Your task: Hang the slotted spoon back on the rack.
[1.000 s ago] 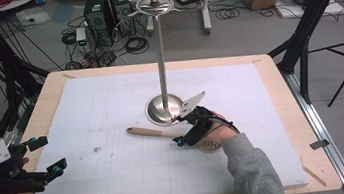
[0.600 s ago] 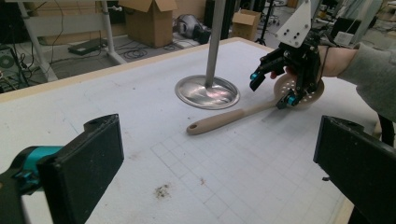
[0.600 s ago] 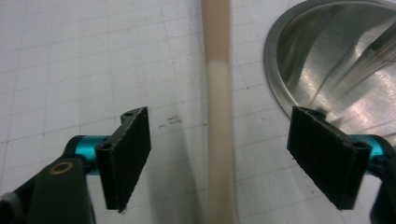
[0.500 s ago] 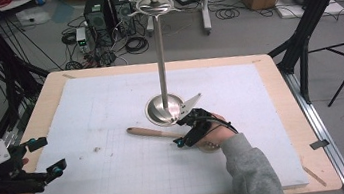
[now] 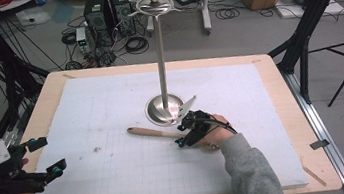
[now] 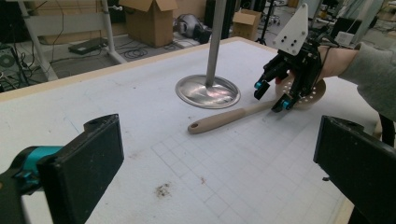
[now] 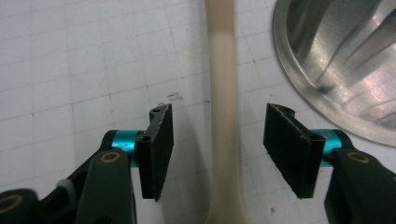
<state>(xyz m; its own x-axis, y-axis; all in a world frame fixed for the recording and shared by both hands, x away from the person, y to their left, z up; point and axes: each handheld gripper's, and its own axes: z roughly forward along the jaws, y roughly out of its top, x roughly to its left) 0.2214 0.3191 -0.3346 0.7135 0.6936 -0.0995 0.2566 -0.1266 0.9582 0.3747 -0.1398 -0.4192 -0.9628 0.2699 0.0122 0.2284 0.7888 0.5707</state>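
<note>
Straddling spoon handle (image 7: 223,93), right gripper (image 7: 218,149) jaws spread | left gripper (image 5: 41,157) jaws spread, table edge

The stand (image 5: 159,53) looked like polished metal, its round base (image 7: 341,60) glossy and mirror-bright with streaked reflections. The spoon (image 6: 233,116) seemed pale, matt wood with a smooth handle. The mat (image 5: 121,184) was white, matt and finely gridded, marked with a few dark smudges, and lay on a desk (image 5: 280,93) of light, bare wood. The right claw (image 7: 217,149) had 2 black pads (image 7: 161,149) with a rough, dull face, teal metallic joints and dark matt plastic arms. The sleeve (image 5: 250,172) was soft grey cloth.
</note>
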